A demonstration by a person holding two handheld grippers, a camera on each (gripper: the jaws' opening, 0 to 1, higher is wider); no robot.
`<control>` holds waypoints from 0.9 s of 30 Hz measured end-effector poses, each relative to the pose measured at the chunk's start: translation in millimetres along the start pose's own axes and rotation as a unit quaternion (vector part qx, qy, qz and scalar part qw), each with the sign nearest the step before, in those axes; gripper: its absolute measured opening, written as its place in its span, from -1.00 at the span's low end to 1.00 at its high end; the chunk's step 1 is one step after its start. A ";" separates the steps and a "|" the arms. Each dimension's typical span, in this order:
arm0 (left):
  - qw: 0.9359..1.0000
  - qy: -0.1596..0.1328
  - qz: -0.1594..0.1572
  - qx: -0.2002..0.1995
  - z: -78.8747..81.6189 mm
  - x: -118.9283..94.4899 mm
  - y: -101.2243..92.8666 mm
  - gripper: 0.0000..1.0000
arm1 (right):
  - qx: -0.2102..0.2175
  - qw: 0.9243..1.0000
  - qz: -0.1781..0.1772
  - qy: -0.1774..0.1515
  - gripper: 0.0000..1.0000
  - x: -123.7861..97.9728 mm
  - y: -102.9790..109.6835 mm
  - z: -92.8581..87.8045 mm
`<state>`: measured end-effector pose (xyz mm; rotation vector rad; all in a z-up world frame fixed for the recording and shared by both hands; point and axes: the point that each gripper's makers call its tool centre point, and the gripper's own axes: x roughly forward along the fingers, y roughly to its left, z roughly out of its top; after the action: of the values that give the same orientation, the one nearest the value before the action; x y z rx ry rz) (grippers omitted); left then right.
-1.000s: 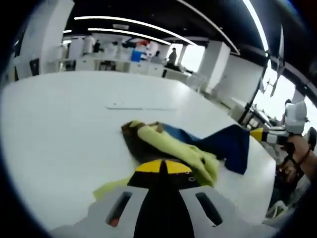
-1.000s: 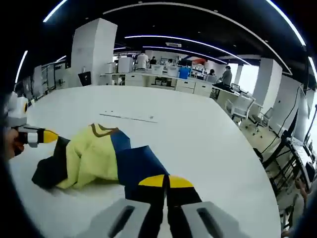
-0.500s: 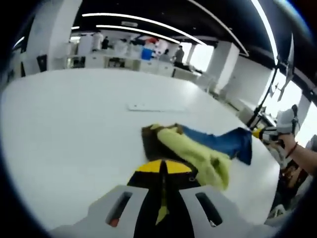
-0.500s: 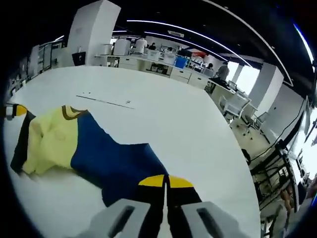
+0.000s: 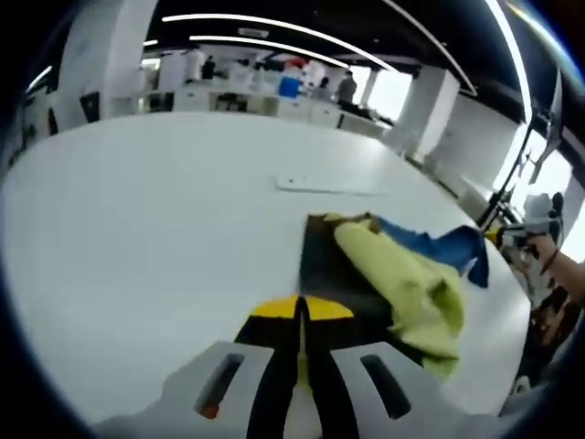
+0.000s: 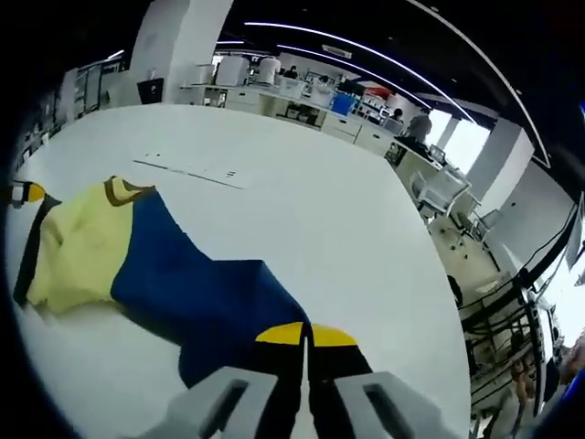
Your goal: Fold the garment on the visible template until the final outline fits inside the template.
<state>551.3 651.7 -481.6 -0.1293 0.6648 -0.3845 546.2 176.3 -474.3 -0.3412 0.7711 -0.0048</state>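
While the garment (image 6: 155,265) is lying stretched across the white table (image 6: 320,219), the right gripper (image 6: 306,337) is pinching its blue edge with jaws closed, and the left gripper (image 5: 300,311) is clamping its black-and-yellow end (image 5: 384,274), jaws likewise closed on cloth.

left gripper (image 5: 301,311) — fingers clamped | right gripper (image 6: 306,337) — fingers clamped
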 end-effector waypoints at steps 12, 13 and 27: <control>1.000 0.003 0.015 0.018 22.5 21.7 32.1 -1.00 | 0.007 1.000 -0.005 0.017 -1.00 15.1 -19.5 -2.0; 1.000 0.007 0.013 0.020 21.4 23.7 31.9 -1.00 | 0.008 1.000 -0.005 0.017 -1.00 15.6 -19.6 -2.3; 0.999 0.022 0.010 0.031 30.1 44.1 46.1 -1.00 | 0.033 0.999 -0.021 0.026 -1.00 41.2 -43.4 4.2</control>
<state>615.9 677.0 -494.5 -0.0554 0.6954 -0.3899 584.0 131.3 -486.3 -0.2957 0.8136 -0.0777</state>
